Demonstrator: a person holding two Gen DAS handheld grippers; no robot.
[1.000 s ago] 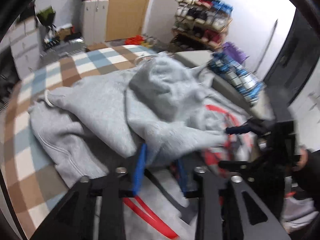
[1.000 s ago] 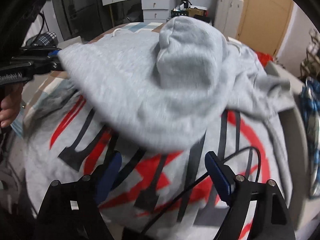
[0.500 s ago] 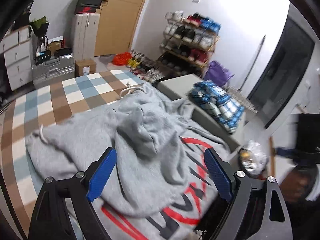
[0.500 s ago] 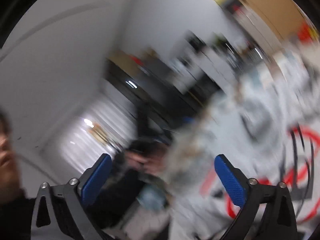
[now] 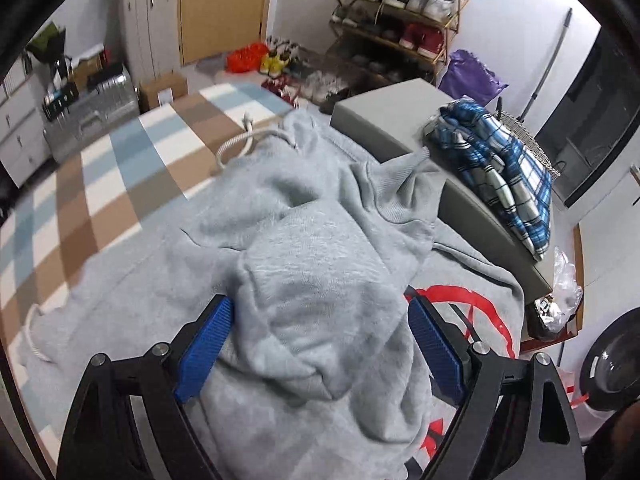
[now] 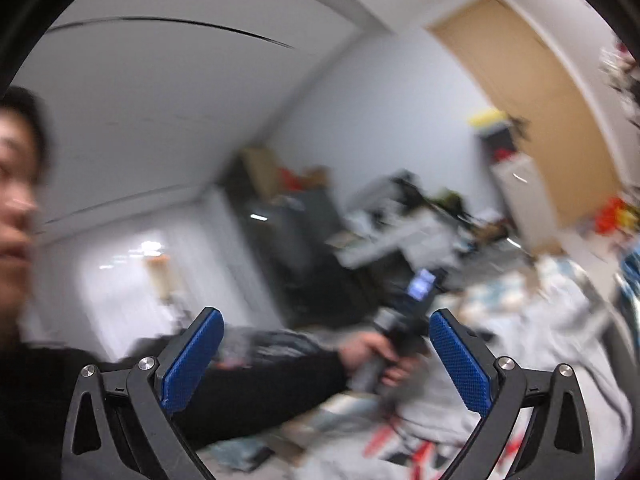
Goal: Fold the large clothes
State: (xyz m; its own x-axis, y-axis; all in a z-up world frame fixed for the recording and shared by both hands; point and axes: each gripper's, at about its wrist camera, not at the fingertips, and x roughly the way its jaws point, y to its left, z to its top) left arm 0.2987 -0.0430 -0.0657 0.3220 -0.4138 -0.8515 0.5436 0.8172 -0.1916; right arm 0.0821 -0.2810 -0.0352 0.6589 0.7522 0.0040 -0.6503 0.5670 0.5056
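A large grey hoodie with a red and black print lies crumpled on a checked bed cover. Its white drawstring trails at the far edge. My left gripper is open, its blue pads on either side of a raised fold of the hoodie, low over it. My right gripper is open and empty, raised and turned away toward the room. Its blurred view shows the hoodie at lower right and the hand holding the left gripper's handle.
A grey bench beside the bed carries a folded blue plaid garment. A shoe rack, cabinet and silver case stand beyond the bed. The person's face and sleeve fill the right wrist view's left.
My left gripper let go of the hoodie sleeve, opened, and now sits lower over the bunched fold. My right gripper swung up and away from the hoodie toward the room.
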